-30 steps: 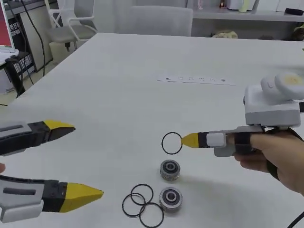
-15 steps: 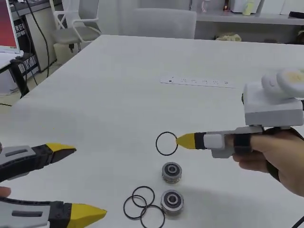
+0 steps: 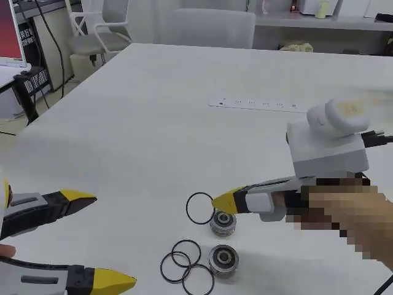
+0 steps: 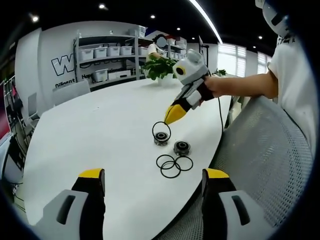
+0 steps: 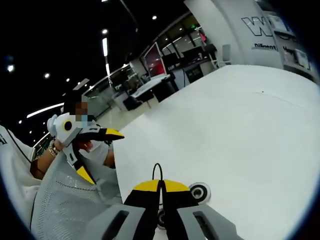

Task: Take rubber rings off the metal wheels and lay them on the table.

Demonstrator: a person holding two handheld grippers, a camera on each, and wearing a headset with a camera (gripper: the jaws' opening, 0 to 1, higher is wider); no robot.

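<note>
Ring (image 3: 188, 209) pinched between fingers (image 3: 225, 199) of right gripper (image 3: 215, 201), just beside wheel (image 3: 222, 222).

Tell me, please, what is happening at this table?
A person works with a hand-held gripper in each hand. The right hand-held gripper is shut on a rubber ring, which hangs from its tip beside the farther of two metal wheels. Three loose rings already lie overlapping on the table, next to the nearer wheel. The left hand-held gripper is open and holds nothing, off to the side.
</note>
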